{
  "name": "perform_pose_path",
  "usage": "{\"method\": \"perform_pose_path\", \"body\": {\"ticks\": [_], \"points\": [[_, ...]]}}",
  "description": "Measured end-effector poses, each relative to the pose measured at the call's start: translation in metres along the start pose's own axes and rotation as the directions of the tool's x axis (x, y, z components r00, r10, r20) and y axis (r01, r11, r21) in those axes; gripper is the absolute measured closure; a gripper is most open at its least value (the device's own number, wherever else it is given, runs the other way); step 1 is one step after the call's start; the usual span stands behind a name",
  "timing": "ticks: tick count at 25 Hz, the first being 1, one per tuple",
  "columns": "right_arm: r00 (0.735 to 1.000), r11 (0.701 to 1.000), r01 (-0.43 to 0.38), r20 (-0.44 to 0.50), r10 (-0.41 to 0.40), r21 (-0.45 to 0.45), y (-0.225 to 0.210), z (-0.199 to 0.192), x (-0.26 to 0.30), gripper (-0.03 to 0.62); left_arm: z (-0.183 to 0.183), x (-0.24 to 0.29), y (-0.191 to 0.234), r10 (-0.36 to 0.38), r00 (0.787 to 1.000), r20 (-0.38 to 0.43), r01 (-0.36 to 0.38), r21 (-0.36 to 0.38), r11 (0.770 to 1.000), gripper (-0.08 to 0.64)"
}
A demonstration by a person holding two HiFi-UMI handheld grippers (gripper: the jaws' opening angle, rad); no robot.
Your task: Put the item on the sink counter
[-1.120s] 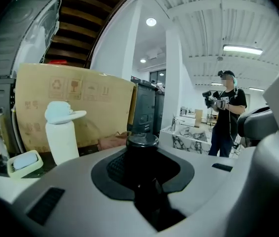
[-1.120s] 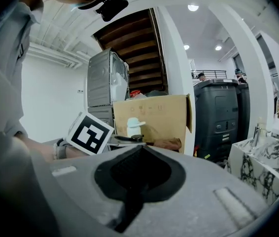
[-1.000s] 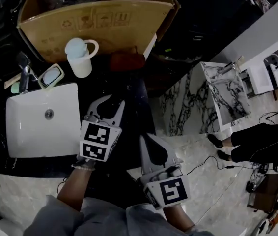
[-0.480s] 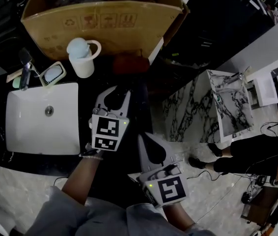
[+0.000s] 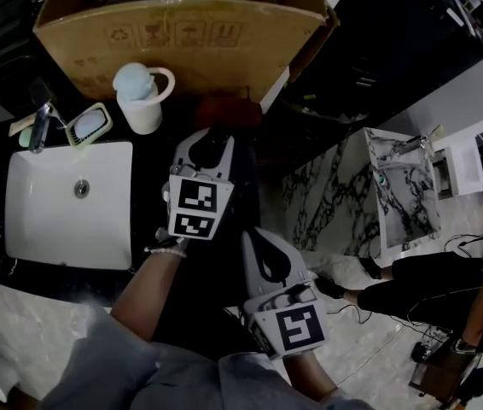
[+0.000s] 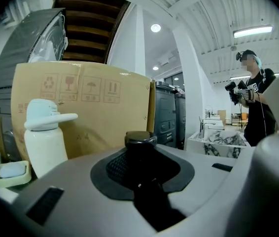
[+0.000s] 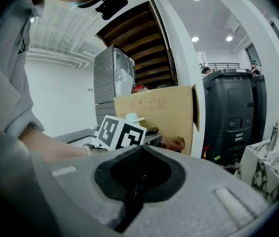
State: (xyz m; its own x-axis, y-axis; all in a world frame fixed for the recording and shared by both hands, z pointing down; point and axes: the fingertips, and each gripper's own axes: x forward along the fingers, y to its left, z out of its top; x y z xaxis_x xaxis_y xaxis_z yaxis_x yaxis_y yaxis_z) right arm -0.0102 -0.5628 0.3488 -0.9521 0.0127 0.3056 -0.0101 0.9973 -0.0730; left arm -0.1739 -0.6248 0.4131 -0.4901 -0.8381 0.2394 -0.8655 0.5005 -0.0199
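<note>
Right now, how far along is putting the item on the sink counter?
Picked up: the left gripper is clamped on a dark capped item. In hand: it is over the black counter. Left: set it down, release. The right gripper is shut, empty.

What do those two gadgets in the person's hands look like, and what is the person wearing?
Both the left gripper and right gripper are pale grey shells with dark padded jaws; each carries a cube of black-and-white square markers. The sleeves are grey.
</note>
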Motion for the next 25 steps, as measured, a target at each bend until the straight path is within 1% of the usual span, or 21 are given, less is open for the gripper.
{"method": "perform_pose_path", "body": {"ticks": [3, 7, 10, 13, 15, 17, 20, 25], "points": [[1.0, 1.0, -0.012, -0.005, 0.012, -0.011, -0.004, 0.002, 0.003, 0.595, 0.001, 0.007, 0.003, 0.0, 1.0, 0.005, 0.0, -0.002, 1.0, 0.466], [1.0, 1.0, -0.027, -0.013, 0.027, -0.004, -0.007, 0.002, 0.007, 0.595, 0.004, 0.014, 0.005, 0.004, 1.0, 0.012, -0.004, 0.01, 1.0, 0.466], [0.999, 0.999, -0.038, -0.02, 0.038, 0.002, -0.007, -0.001, 0.009, 0.595, 0.004, 0.015, 0.004, -0.008, 1.0, 0.022, 0.007, 0.026, 1.0, 0.466], [0.999, 0.999, -0.042, -0.023, 0.042, -0.004, -0.006, -0.001, 0.011, 0.595, 0.004, 0.015, 0.003, -0.032, 0.999, 0.026, 0.031, 0.023, 0.999, 0.465], [0.999, 0.999, -0.048, -0.023, 0.048, -0.008, -0.003, 0.0, 0.012, 0.595, 0.004, 0.014, -0.001, -0.056, 0.998, 0.023, 0.055, 0.027, 0.998, 0.437], [0.999, 0.999, -0.051, -0.021, 0.05, -0.013, 0.0, 0.002, 0.011, 0.595, 0.003, 0.014, -0.006, -0.081, 0.997, 0.016, 0.081, 0.029, 0.996, 0.383], [0.999, 0.999, -0.048, -0.02, 0.048, -0.016, 0.004, 0.003, 0.008, 0.595, 0.001, 0.01, -0.01, -0.105, 0.994, 0.003, 0.105, -0.001, 0.994, 0.33], [0.999, 0.999, -0.042, -0.02, 0.042, -0.019, 0.014, 0.003, 0.006, 0.595, -0.003, -0.008, -0.002, -0.109, 0.994, -0.009, 0.109, -0.024, 0.994, 0.324]]}}
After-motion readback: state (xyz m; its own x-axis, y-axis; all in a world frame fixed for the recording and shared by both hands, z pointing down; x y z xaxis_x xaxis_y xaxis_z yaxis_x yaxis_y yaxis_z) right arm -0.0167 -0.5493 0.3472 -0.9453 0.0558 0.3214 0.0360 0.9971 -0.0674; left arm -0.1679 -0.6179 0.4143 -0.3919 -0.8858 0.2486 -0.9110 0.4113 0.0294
